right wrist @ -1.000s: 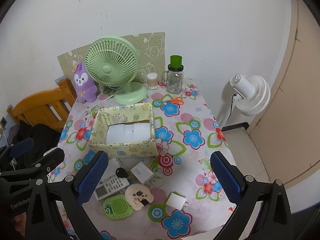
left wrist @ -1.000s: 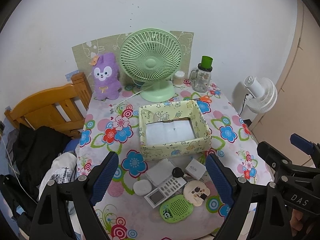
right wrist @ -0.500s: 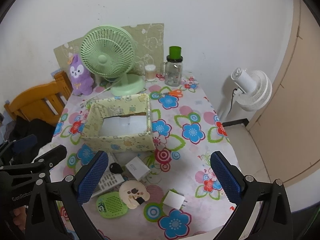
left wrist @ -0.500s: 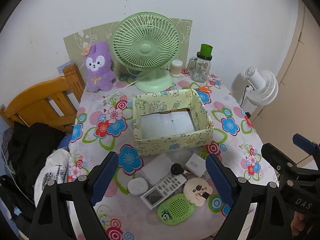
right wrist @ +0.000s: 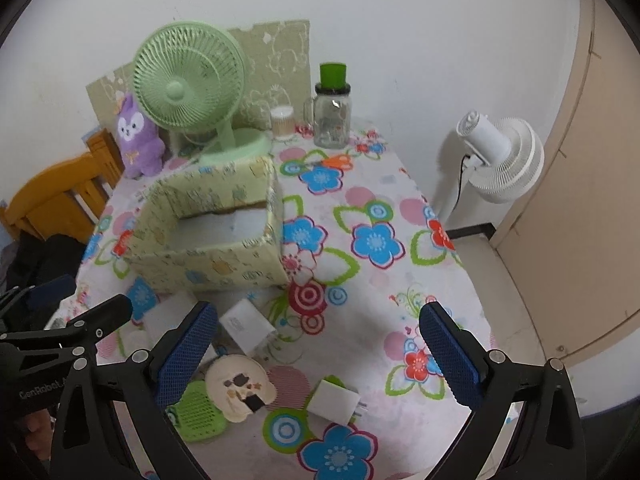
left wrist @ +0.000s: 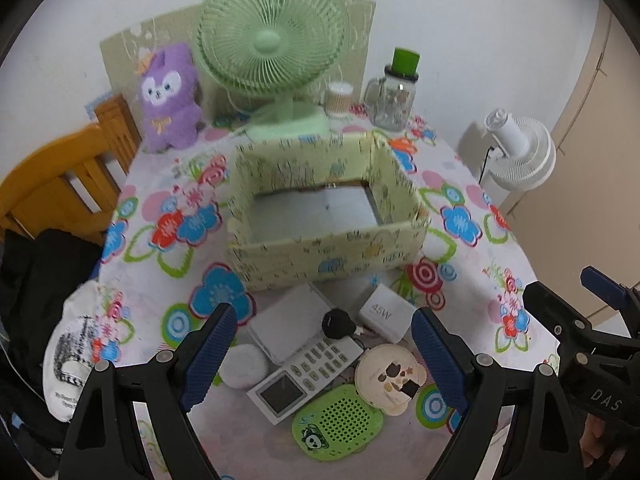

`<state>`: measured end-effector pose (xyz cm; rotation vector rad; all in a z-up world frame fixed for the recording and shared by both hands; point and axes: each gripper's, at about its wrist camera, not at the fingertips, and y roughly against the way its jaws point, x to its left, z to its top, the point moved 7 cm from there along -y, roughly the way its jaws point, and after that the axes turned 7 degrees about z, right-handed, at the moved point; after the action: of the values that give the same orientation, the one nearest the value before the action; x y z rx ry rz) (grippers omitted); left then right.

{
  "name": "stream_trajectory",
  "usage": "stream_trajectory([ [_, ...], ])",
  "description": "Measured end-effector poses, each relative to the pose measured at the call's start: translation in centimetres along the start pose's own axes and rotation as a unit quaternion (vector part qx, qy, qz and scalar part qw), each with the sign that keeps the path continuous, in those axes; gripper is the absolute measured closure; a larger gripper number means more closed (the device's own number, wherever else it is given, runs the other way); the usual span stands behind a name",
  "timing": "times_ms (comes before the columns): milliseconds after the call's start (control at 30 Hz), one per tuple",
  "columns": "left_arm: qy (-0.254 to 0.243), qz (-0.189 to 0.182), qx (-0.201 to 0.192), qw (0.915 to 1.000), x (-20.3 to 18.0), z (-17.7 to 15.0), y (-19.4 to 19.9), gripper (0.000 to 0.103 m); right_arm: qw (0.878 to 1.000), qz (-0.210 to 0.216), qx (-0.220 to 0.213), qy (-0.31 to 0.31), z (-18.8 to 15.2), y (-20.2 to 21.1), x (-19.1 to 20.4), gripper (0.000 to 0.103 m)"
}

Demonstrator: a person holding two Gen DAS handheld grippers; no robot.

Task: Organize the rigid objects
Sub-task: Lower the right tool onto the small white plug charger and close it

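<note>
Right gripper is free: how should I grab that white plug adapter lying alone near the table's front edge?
Come from above with the open right gripper and close across the two flat sides of the white plug adapter. It lies flat, prongs pointing right, so avoid that end.

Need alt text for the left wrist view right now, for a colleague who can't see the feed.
The open left gripper hovers above small items clustered on a floral tablecloth: a white remote, a green speaker, a white charger and a round white puck. Behind them sits an open yellow box, then a green fan.
</note>
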<state>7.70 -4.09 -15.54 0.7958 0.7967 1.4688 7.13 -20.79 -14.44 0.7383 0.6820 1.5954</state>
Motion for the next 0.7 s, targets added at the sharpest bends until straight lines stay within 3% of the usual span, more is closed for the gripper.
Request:
stream_trajectory([
  [700,-0.025,-0.002,0.050,0.9984,-1.7,-3.5,-7.7,0.013,0.998,-0.008,0.059,-0.037,-6.9,-6.9,-2.5,0.006],
])
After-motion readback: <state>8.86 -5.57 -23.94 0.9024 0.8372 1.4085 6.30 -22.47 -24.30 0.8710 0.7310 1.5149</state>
